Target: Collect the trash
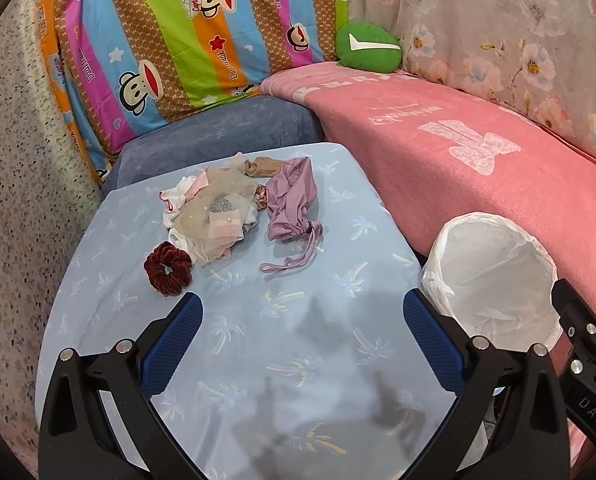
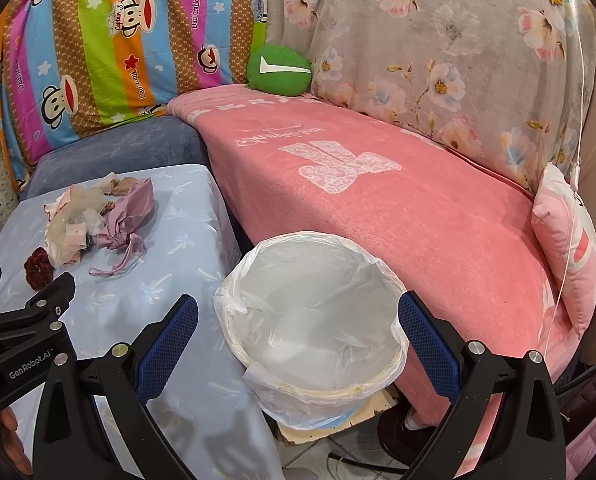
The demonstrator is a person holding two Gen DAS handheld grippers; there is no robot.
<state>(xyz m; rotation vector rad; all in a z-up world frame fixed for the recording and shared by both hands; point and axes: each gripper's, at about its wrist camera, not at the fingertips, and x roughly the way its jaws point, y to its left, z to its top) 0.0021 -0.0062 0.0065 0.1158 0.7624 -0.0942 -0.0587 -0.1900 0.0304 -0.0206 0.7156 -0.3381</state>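
Reaching for that tangled pile (image 1: 212,210) on the worktop (image 1: 282,344), you risked dragging the scrunchie (image 1: 168,267) or purple pouch (image 1: 292,200) along, snagged in loose mesh. Your left gripper (image 1: 302,340) and right gripper (image 2: 298,340) both had jaws spread wide, empty, the right above the lined bin (image 2: 313,328).

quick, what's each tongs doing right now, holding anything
Left tongs: open, empty, over the light blue palm-print cloth.
Right tongs: open, empty, above the white-bag-lined bin.

Left gripper (image 1: 301,316) jaws spread wide, empty, right gripper (image 2: 298,318) likewise agape, held side by side
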